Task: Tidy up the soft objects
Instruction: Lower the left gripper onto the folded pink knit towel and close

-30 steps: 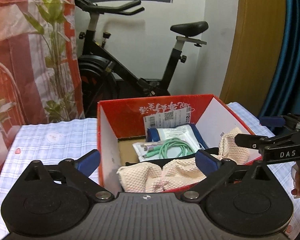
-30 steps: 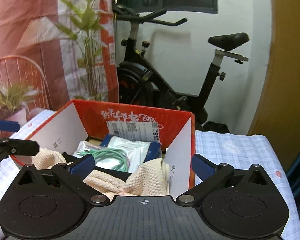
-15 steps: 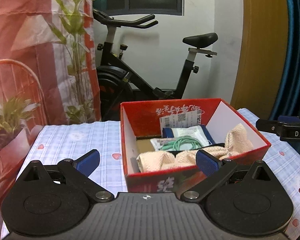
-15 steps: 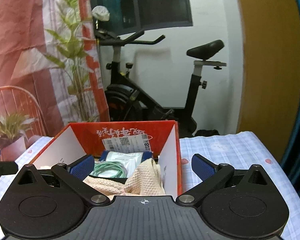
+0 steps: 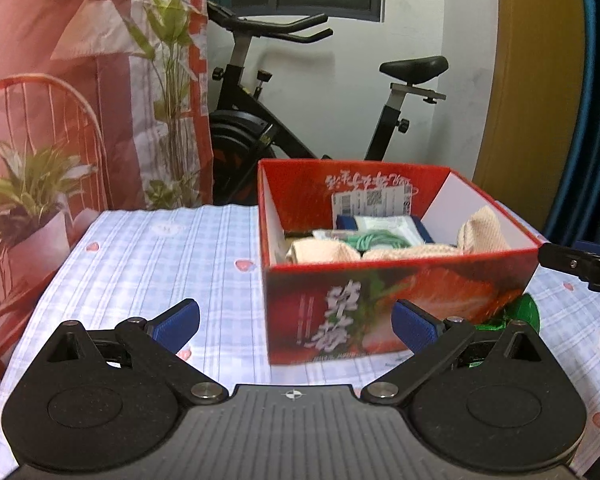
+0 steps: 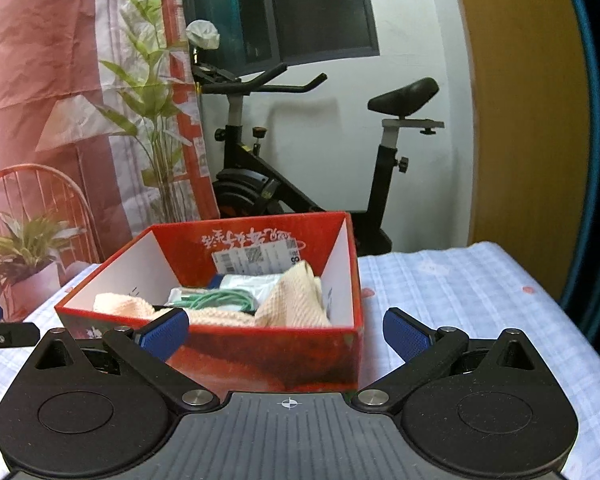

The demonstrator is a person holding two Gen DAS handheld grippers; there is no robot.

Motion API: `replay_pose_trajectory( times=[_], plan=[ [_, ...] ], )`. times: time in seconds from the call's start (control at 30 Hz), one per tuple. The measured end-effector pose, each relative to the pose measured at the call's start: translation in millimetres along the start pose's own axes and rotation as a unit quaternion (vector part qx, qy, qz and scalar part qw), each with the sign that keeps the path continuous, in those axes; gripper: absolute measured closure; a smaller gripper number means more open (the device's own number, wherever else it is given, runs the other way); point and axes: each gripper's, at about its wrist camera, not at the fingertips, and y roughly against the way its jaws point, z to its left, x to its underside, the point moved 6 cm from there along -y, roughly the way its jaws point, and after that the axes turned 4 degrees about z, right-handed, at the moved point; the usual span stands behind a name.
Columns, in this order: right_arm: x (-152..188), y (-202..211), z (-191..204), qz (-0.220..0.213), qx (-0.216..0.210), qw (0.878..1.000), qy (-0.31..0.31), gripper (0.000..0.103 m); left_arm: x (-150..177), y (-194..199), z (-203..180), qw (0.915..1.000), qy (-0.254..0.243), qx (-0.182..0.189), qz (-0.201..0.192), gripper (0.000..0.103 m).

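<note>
Towel (image 6: 292,300), peach waffle knit, lies bunched inside red box (image 5: 396,304) on the counter (image 5: 148,256), beside green cable (image 6: 220,300). Likely light, limp, grippy; pinch a raised fold. Left gripper (image 5: 296,320) and right gripper (image 6: 286,330): jaws wide apart, empty.

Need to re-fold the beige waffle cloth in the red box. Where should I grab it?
Take the beige cloth by its raised peak near the box's right wall, with the right gripper coming down from above. That fold stands clear of the green cable; the red box walls likely block a side approach.
</note>
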Motion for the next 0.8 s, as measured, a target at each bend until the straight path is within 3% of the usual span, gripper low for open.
replay_pose_trajectory(
  times=[0.17,0.3,0.57,0.8],
  plan=[
    [20.0,2.2,-2.2,-0.001,-0.004,1.000,-0.007,0.000,16.0,-7.5,5.5,0.9998,0.008,-0.003,0.017,0.000],
    [34.2,8.1,-3.3,-0.032,-0.001,0.999,0.000,0.000,29.2,-13.3,9.6,0.9993,0.021,0.002,0.030,0.000],
    [69.6,-3.1,-0.9,0.023,-0.014,1.000,0.003,0.000,51.8,-24.6,14.1,0.9975,0.040,-0.006,0.059,0.000],
    [98.4,-7.0,3.2,0.066,0.007,0.998,0.021,0.000,66.0,-32.6,14.6,0.9959,0.040,-0.015,0.080,0.000]
  ],
)
